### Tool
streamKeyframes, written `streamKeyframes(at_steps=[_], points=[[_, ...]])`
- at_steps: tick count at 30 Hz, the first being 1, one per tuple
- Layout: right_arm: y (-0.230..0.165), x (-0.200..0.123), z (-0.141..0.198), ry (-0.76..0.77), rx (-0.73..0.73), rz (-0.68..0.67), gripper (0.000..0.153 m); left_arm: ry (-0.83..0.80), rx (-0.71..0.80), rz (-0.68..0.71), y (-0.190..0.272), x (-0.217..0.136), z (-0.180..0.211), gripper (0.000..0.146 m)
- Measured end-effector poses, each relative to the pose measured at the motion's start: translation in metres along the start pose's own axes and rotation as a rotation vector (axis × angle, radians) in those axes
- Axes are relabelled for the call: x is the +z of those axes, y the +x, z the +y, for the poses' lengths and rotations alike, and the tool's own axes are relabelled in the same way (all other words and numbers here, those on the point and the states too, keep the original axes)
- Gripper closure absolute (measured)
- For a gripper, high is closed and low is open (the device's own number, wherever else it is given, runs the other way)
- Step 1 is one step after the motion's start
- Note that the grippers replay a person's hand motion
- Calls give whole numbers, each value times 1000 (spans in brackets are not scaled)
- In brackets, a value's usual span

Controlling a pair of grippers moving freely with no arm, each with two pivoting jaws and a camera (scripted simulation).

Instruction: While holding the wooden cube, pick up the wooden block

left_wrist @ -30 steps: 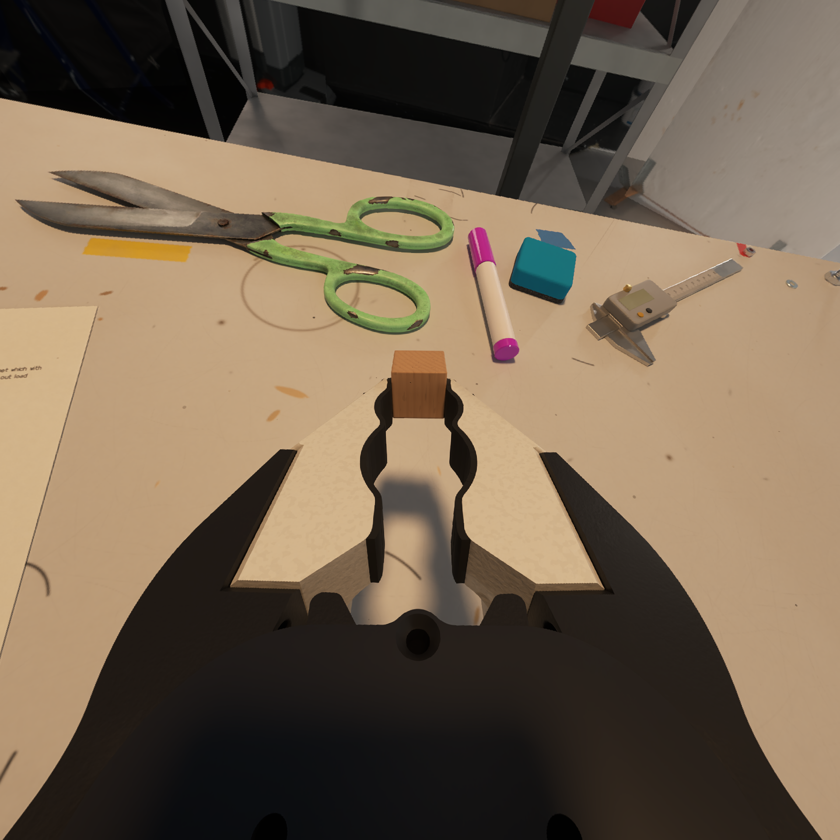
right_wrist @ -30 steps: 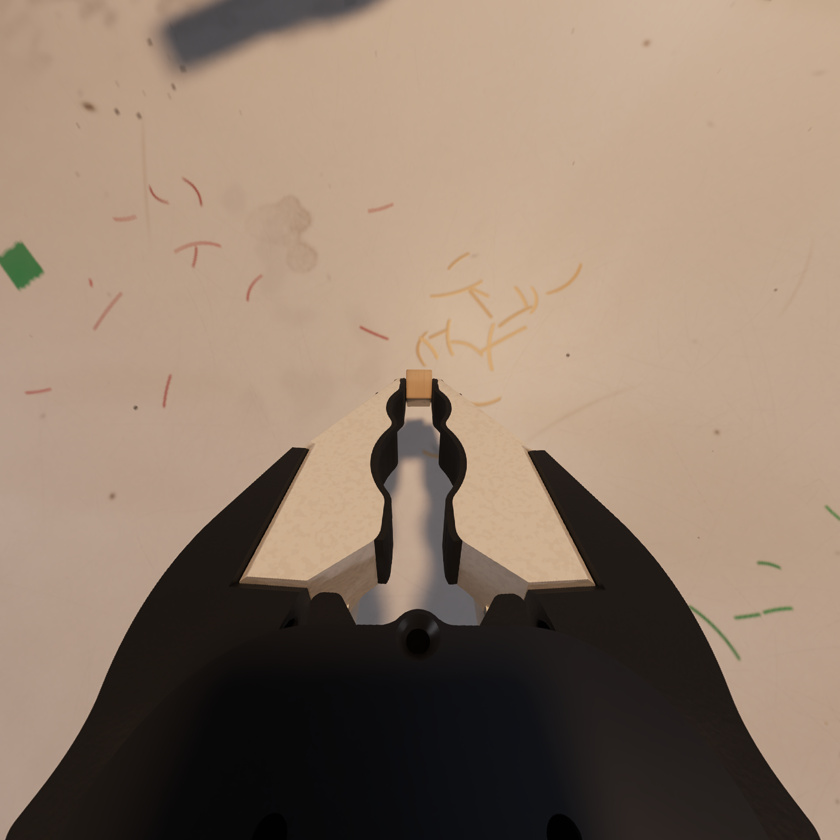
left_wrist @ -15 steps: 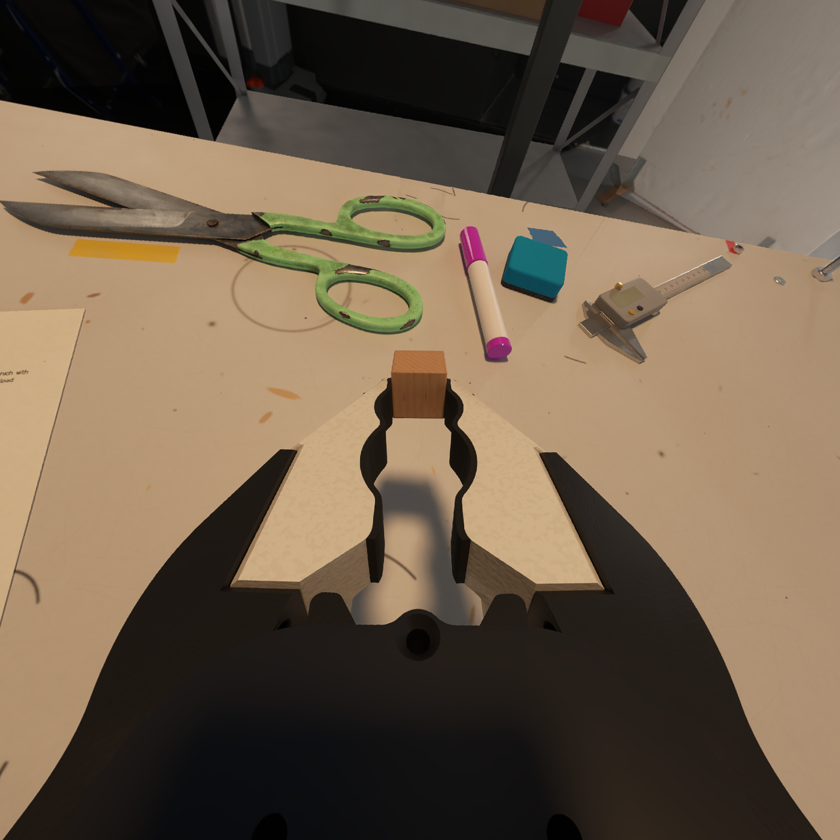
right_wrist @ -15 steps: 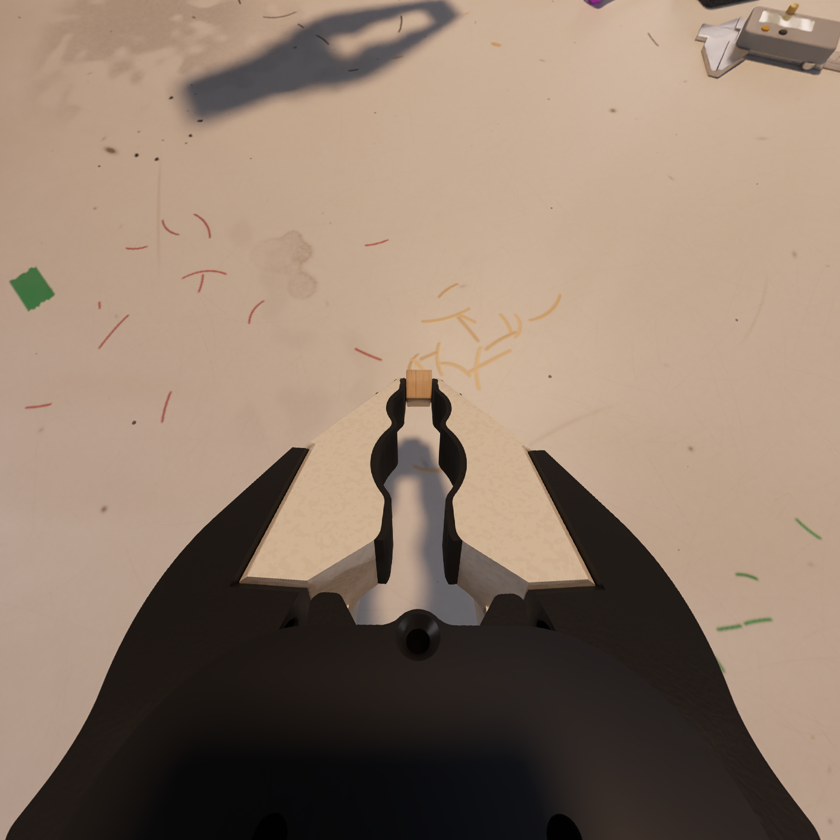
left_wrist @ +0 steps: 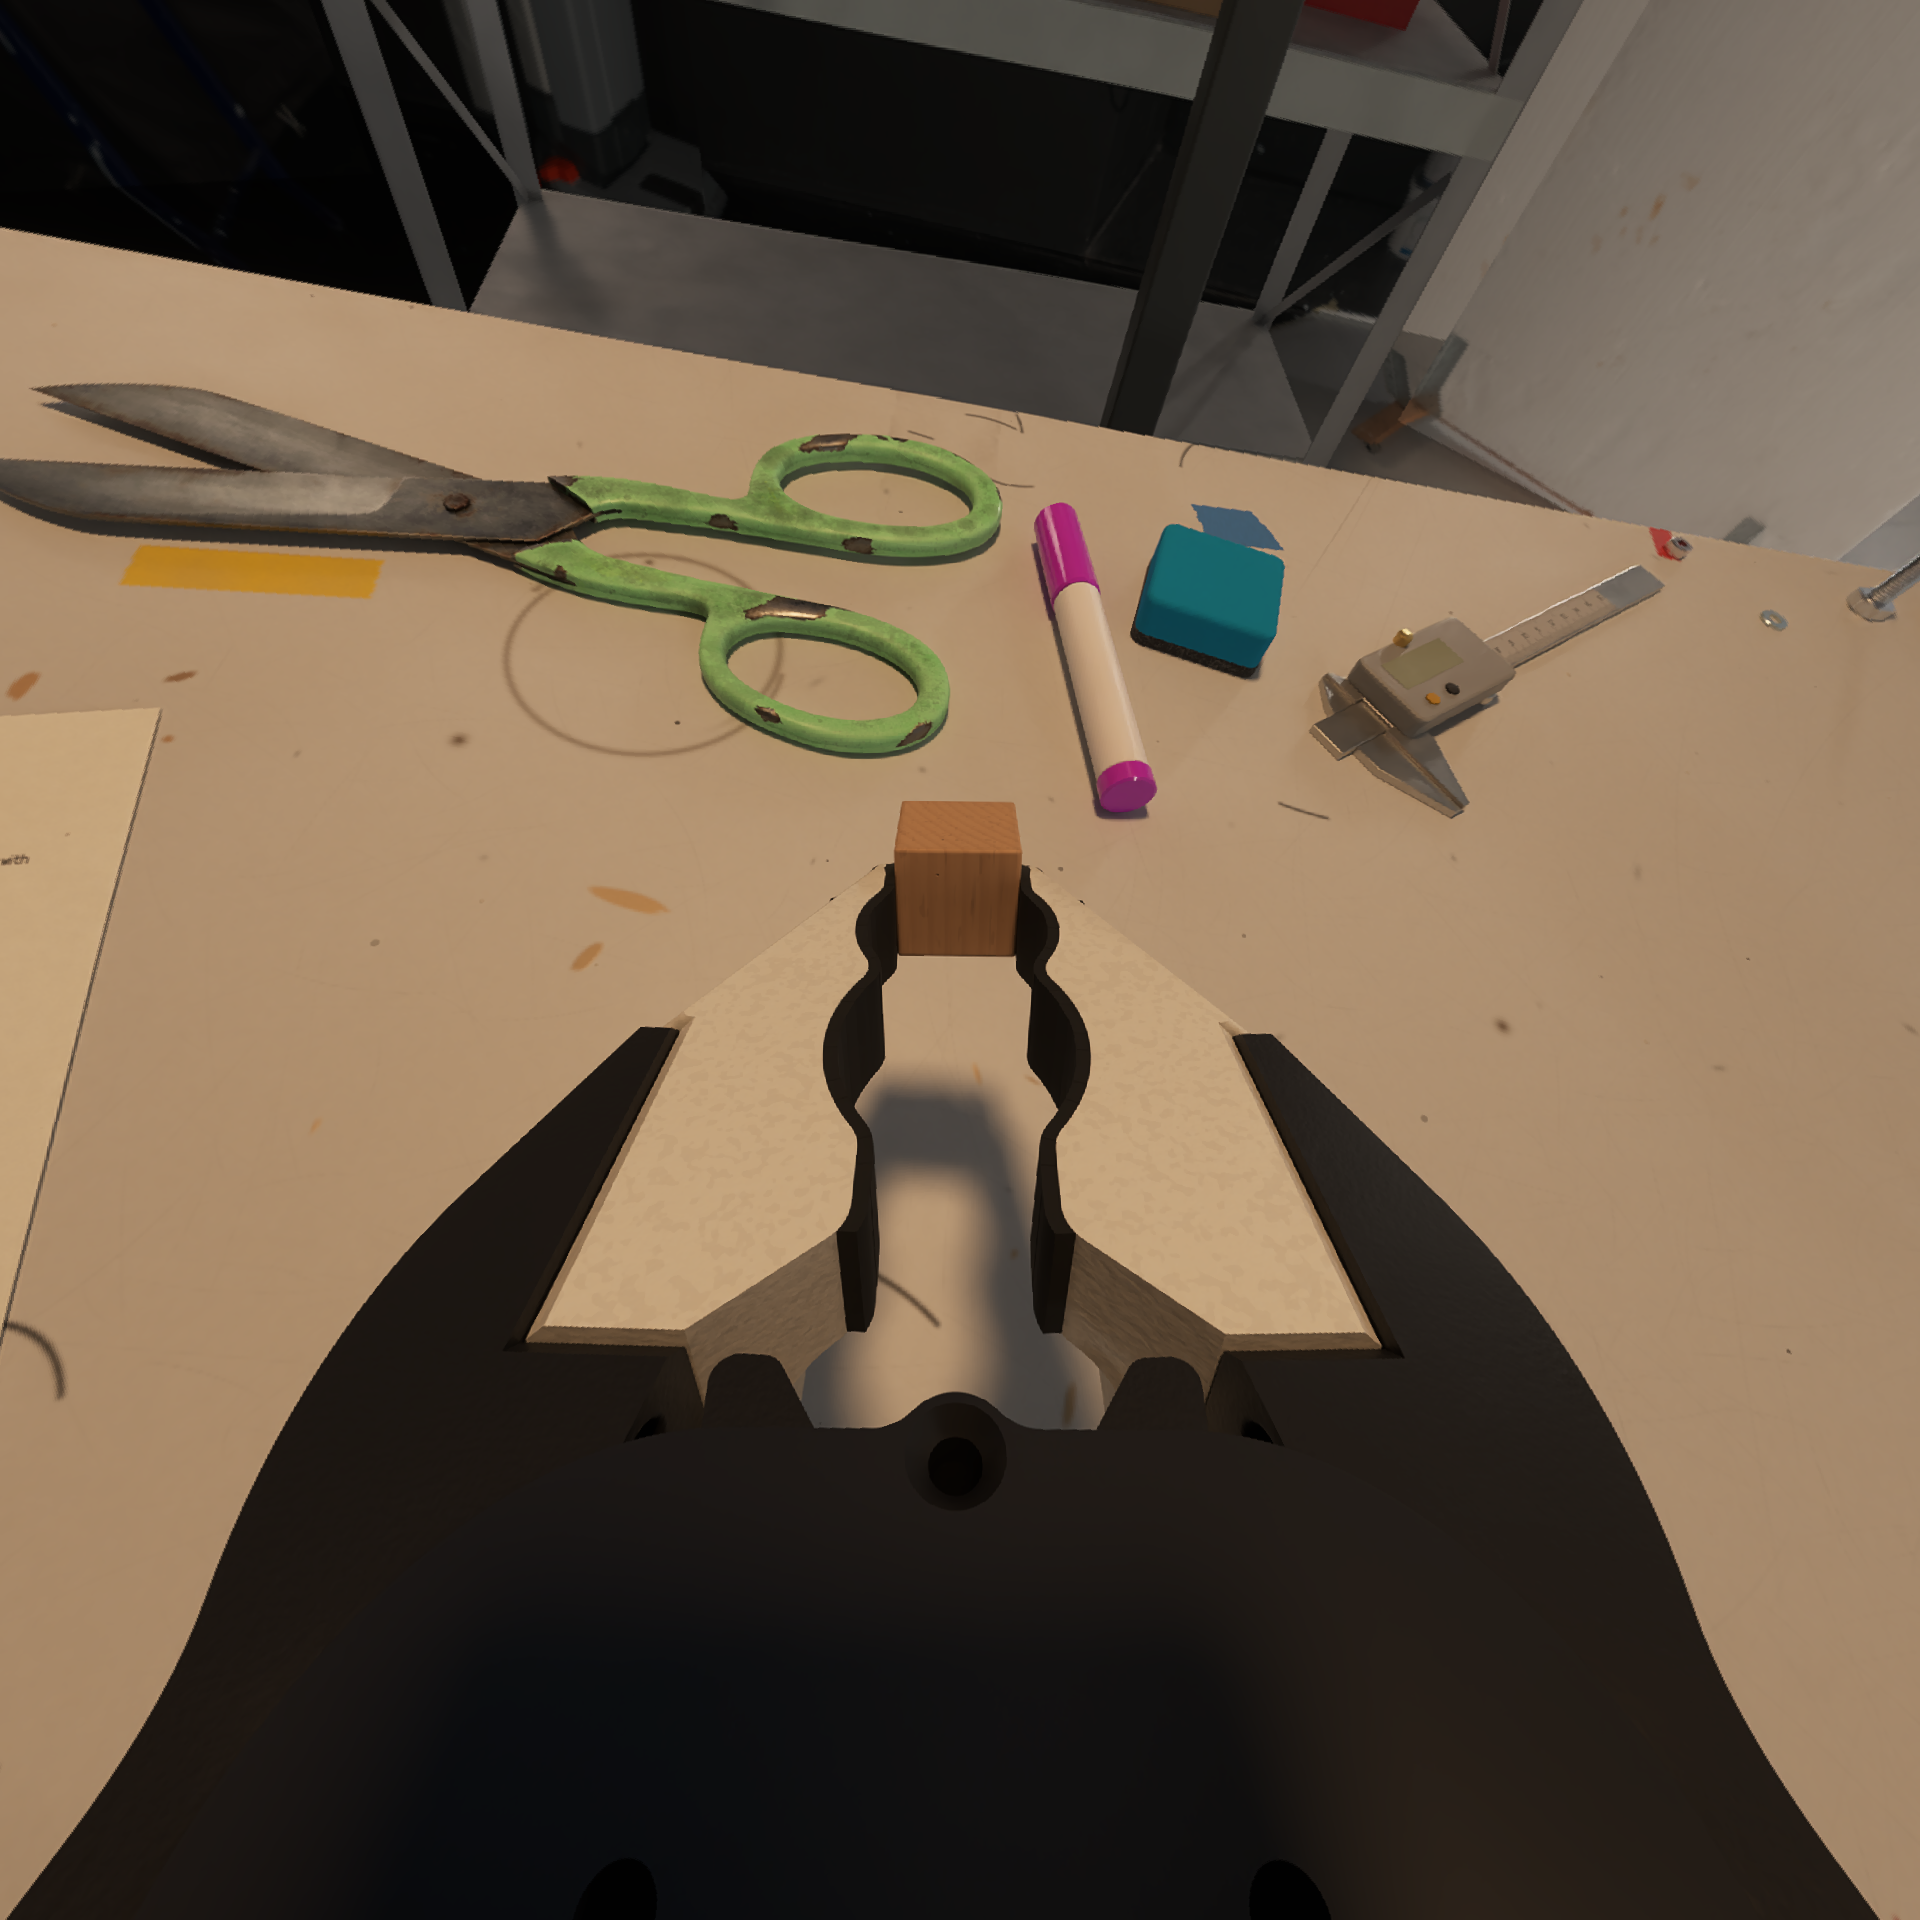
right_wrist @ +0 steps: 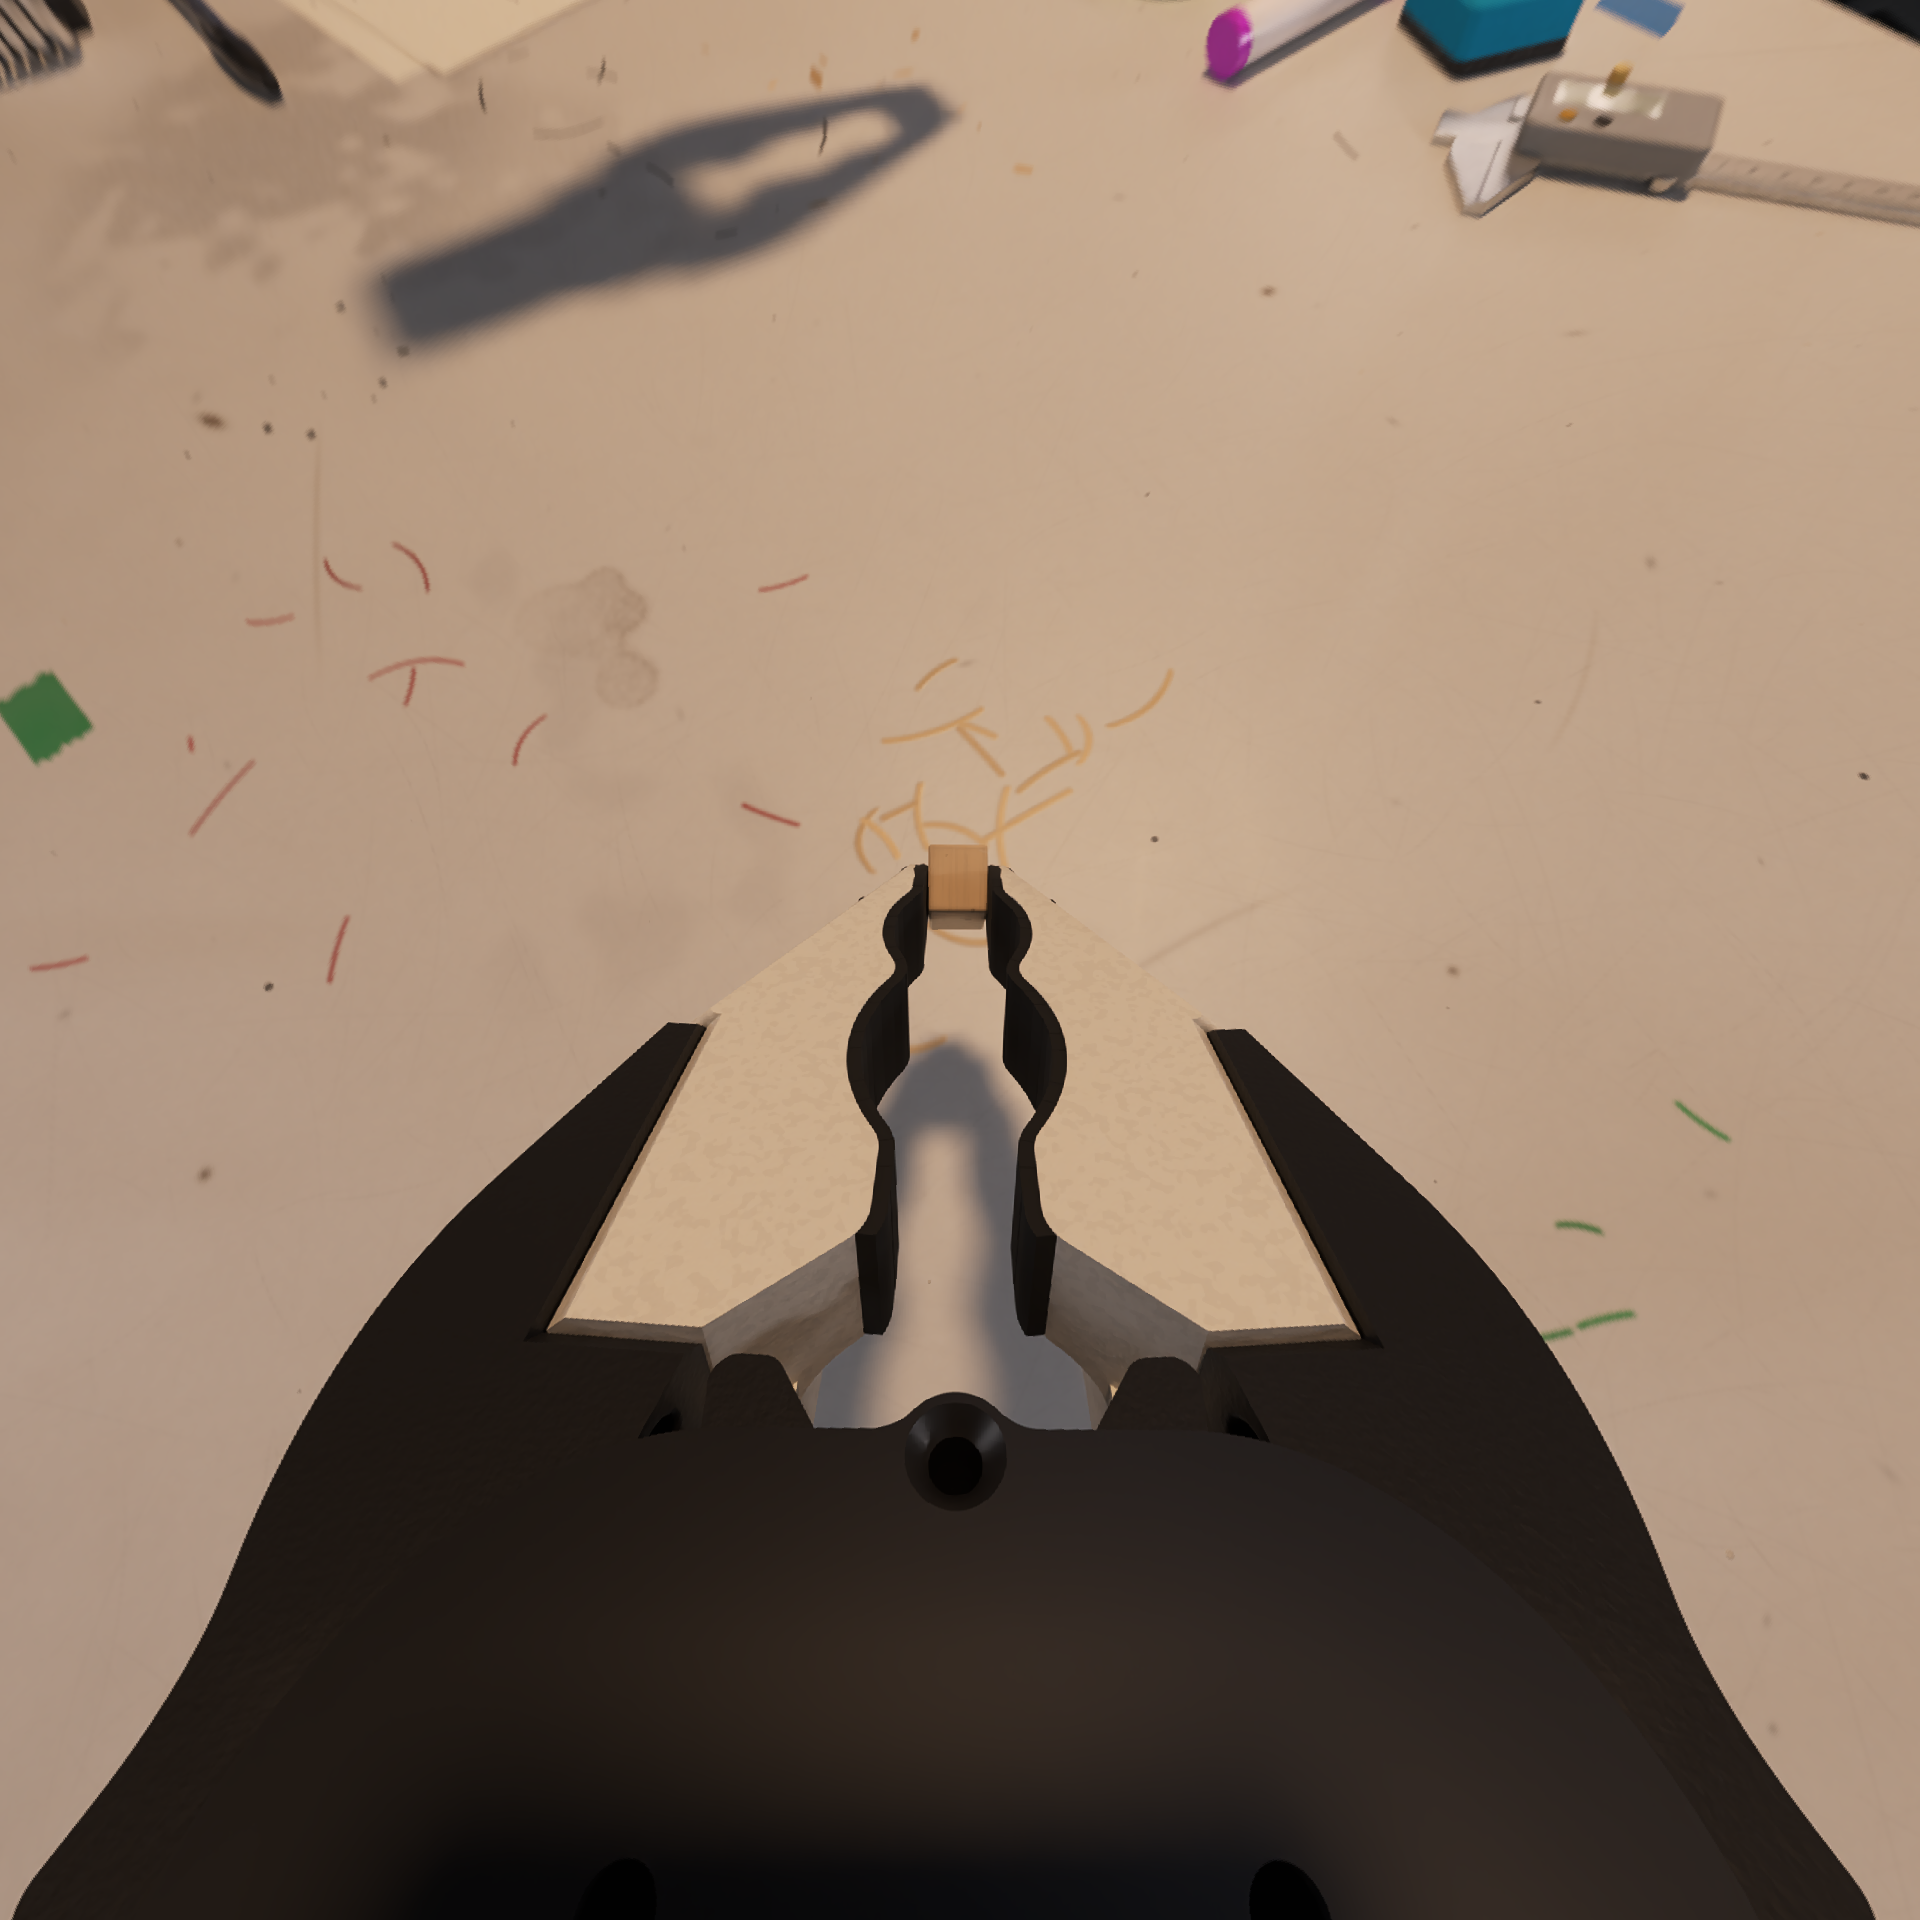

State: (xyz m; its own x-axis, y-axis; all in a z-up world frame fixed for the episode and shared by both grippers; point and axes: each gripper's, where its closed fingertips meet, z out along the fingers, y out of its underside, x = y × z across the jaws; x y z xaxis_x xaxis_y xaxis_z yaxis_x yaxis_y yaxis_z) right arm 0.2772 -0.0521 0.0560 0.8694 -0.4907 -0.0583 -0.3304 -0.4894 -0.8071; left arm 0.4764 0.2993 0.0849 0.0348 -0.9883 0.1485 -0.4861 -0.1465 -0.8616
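Note:
My left gripper (left_wrist: 956, 894) is shut on a reddish-brown wooden cube (left_wrist: 956, 878), pinched between its fingertips above the tan table (left_wrist: 1455, 1039). My right gripper (right_wrist: 957, 891) is shut on a small pale wooden block (right_wrist: 957, 876), held between its fingertips well above the table (right_wrist: 1351, 623). Only the block's near face shows. The shadow of the other gripper (right_wrist: 665, 208) lies on the table at the upper left of the right wrist view.
Beyond the cube lie green-handled scissors (left_wrist: 665, 551), a magenta marker (left_wrist: 1096, 655), a teal eraser (left_wrist: 1207, 597), a caliper (left_wrist: 1434, 686) and a paper sheet (left_wrist: 52, 935) at left. Metal shelving (left_wrist: 1195, 208) stands past the far edge. The marker (right_wrist: 1247, 36), eraser (right_wrist: 1486, 26) and caliper (right_wrist: 1621, 135) show at the right wrist view's top.
The right gripper has risen with the block, so the table looks farther and the marker, eraser and caliper have come into view. The left gripper has drifted slightly, still gripping the cube.

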Motion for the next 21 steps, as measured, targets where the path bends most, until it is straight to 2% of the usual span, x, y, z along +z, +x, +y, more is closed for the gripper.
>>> streamKeyframes(at_steps=[7,11,13,16,18,19,21], points=[[15,-13,-22,129,69,-13,142,-1,4,66,14,-2,-2,125],[35,-16,-65,262,82,-44,142,9,47,82,21,-1,-4,125],[45,-16,-101,351,27,-90,142,6,72,87,25,1,-4,125],[61,-7,-150,416,-224,-58,142,27,102,151,42,3,-5,125],[74,8,-169,427,-372,20,142,97,102,344,75,-6,-14,125],[79,17,-175,437,-384,50,142,146,82,514,100,-18,-21,125],[86,33,-178,484,-304,55,142,199,10,862,147,-48,-28,125]])
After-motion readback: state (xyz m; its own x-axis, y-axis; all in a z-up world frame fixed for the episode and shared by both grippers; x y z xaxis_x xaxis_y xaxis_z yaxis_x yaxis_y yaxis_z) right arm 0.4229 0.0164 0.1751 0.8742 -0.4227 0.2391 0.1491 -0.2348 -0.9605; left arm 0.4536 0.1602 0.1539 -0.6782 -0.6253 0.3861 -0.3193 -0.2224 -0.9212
